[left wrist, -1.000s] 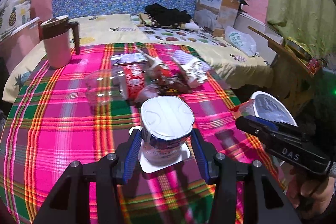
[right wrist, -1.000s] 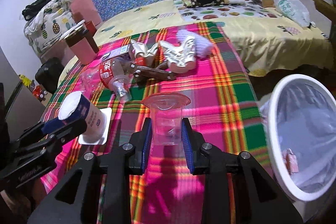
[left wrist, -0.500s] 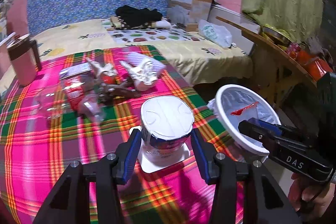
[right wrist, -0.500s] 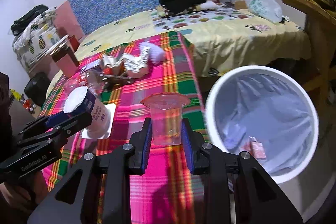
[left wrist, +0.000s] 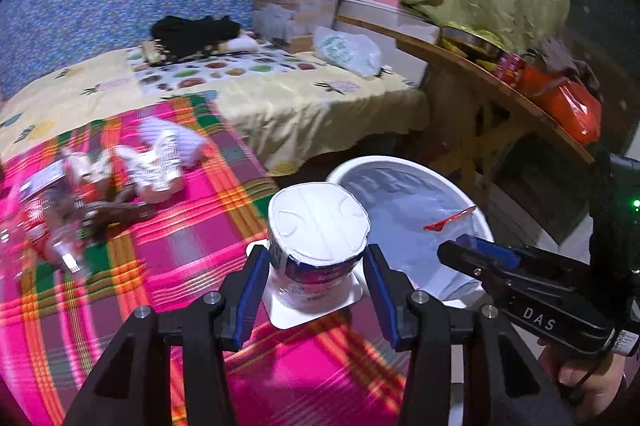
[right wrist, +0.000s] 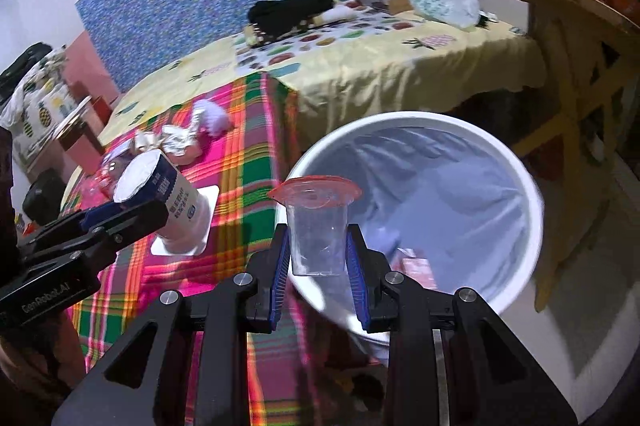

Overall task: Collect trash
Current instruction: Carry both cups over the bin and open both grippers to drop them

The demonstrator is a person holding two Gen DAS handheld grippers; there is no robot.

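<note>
Plaid tablecloth point(left wrist: 192, 258) beside white bin point(right wrist: 516, 166), bed point(left wrist: 280, 94) behind.

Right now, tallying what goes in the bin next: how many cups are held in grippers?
2. The white foil-lidded cup sits in the left gripper; the clear plastic cup in the right gripper, above the bin.

The right gripper point(left wrist: 476, 246) bore white letters "DAS" on its black body. The left gripper point(right wrist: 120, 214) carried "GenRobot.AI" in white along its side. Blue print on the white cup point(right wrist: 176, 202) was too blurred to read.
</note>
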